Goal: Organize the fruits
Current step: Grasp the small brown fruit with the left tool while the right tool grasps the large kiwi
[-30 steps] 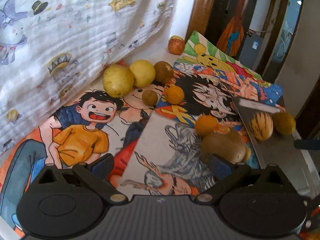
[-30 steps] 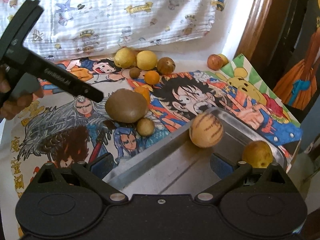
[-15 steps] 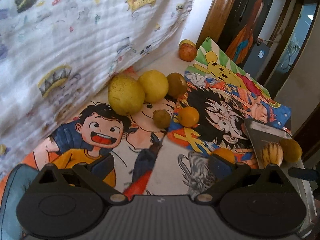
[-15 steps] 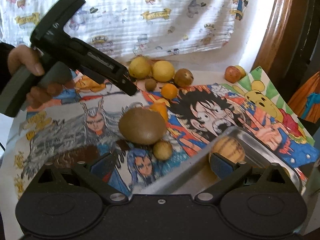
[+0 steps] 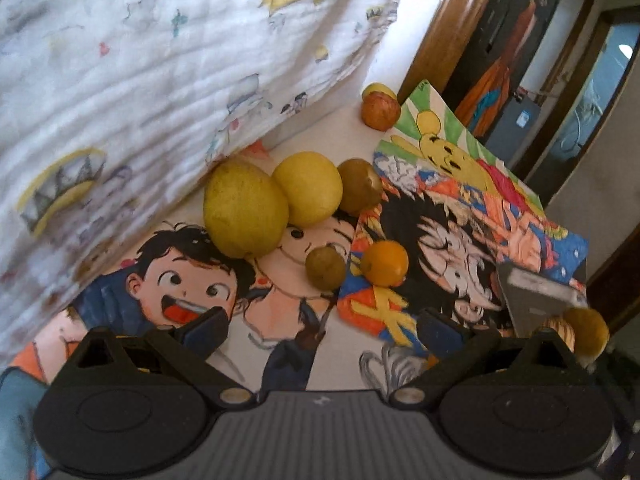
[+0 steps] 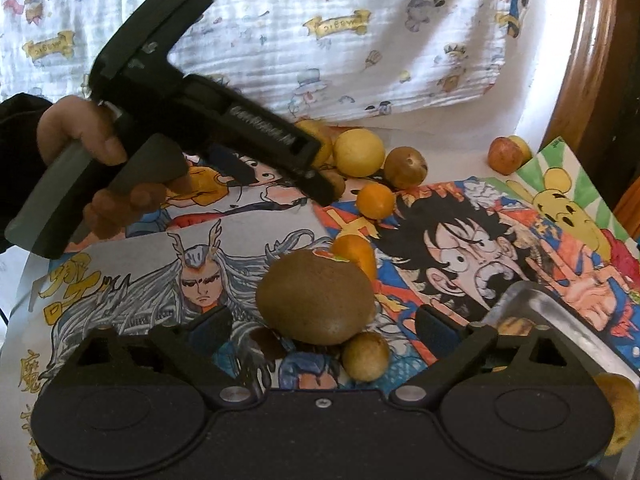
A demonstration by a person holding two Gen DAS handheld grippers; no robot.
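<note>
Done: two fruits in metal tray (image 6: 560,312), counter's right edge.
Left: yellow fruits (image 5: 244,208), orange (image 5: 385,263), big brown fruit (image 6: 316,298) out on posters.
Left gripper (image 5: 320,328): fingers open, empty, nearing small brown fruit (image 5: 325,267).
Right gripper (image 6: 324,326): open, empty.

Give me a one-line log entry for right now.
left gripper: open, empty, facing small brown fruit | right gripper: open, empty, near large brown fruit | metal tray: holds fruit

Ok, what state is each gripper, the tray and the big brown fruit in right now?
left gripper: open, empty
right gripper: open, empty
metal tray: holds fruit, mostly hidden by the fingers
big brown fruit: loose on the posters, outside the tray
</note>
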